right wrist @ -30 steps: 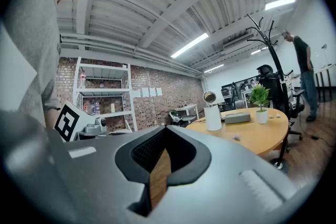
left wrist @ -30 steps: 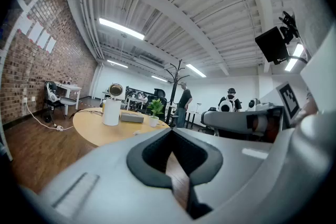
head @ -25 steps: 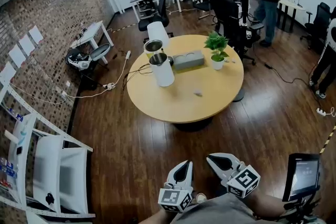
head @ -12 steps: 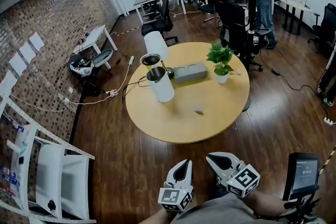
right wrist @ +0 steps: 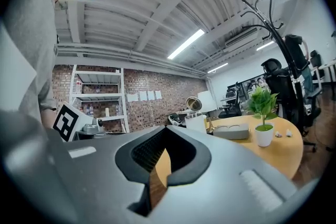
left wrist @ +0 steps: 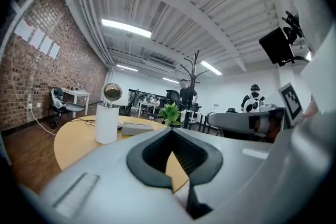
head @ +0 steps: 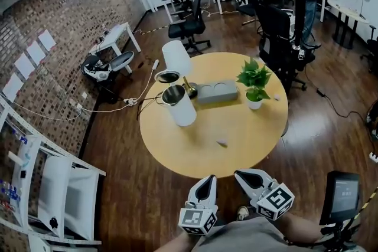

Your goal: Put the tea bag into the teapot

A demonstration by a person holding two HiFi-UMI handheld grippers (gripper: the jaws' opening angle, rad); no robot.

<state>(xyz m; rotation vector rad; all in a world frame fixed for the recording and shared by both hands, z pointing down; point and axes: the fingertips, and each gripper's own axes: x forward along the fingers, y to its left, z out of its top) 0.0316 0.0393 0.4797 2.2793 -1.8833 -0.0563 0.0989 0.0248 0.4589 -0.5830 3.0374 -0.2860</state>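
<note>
Both the left hand-held gripper [head: 208,180] and right hand-held gripper [head: 241,175] are closed, empty. The tea bag [head: 222,142], judged light, limp and tearable, is best pinched gently across its middle.

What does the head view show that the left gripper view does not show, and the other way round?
Only the head view: a small pale object, probably the tea bag, lying on the round table, and the white shelf. Only the left gripper view: the ceiling lights. Both: the table, the white teapot, the plant, and the left gripper, jaws together and empty.
</note>
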